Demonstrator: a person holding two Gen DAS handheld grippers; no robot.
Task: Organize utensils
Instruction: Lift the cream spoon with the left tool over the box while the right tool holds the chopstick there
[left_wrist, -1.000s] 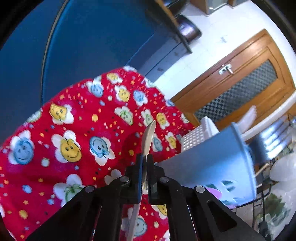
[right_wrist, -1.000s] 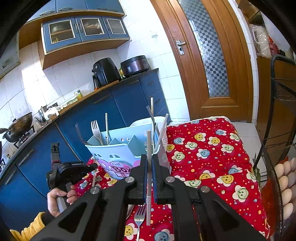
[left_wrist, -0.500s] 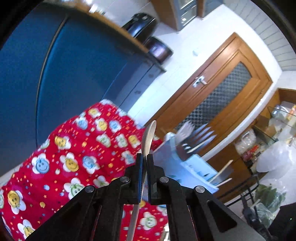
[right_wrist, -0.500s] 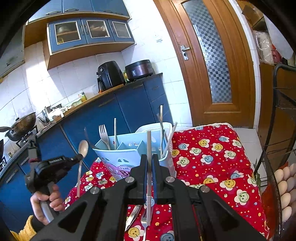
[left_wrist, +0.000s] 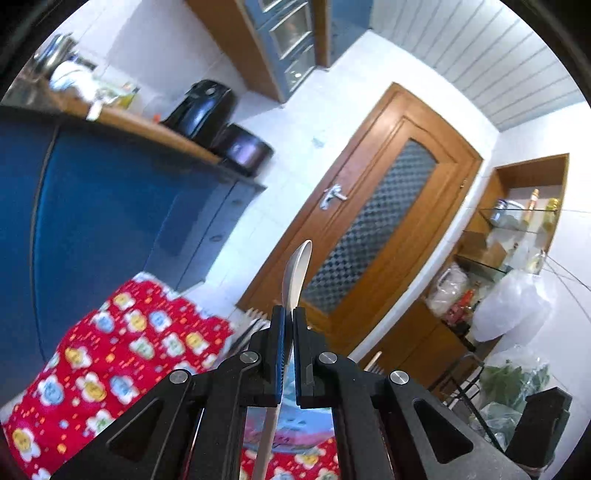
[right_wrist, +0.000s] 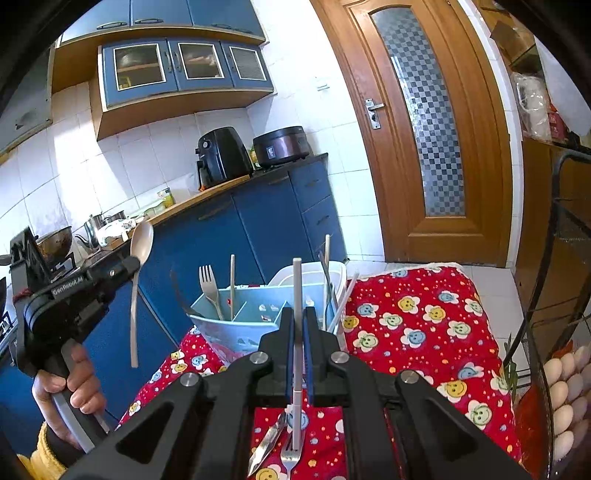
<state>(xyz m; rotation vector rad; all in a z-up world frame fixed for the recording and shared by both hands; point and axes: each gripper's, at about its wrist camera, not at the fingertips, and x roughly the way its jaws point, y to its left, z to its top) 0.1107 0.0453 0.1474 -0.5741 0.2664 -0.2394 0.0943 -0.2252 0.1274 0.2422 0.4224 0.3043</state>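
Observation:
My left gripper (left_wrist: 289, 317) is shut on a pale spoon (left_wrist: 297, 271), bowl up and handle hanging below the jaws. In the right wrist view that left gripper (right_wrist: 129, 266) is held high at the left, with the spoon (right_wrist: 142, 245) level with the top of the light blue utensil caddy (right_wrist: 236, 325). The caddy holds a fork (right_wrist: 208, 284) and other upright utensils. My right gripper (right_wrist: 298, 321) is shut on a thin grey stick (right_wrist: 297, 288) held upright in front of the caddy. A fork (right_wrist: 290, 456) and a knife (right_wrist: 266, 443) lie on the cloth below it.
The table wears a red flowered cloth (right_wrist: 417, 332). A white basket (right_wrist: 314, 271) stands behind the caddy. A black wire rack with eggs (right_wrist: 561, 387) is at the right edge. Blue cabinets (right_wrist: 258, 229) run along the left and a wooden door (right_wrist: 424, 129) is beyond.
My left gripper has risen with the spoon from low over the cloth to caddy-top height, tilting up and rolling. The right gripper has lifted slightly, still holding the stick.

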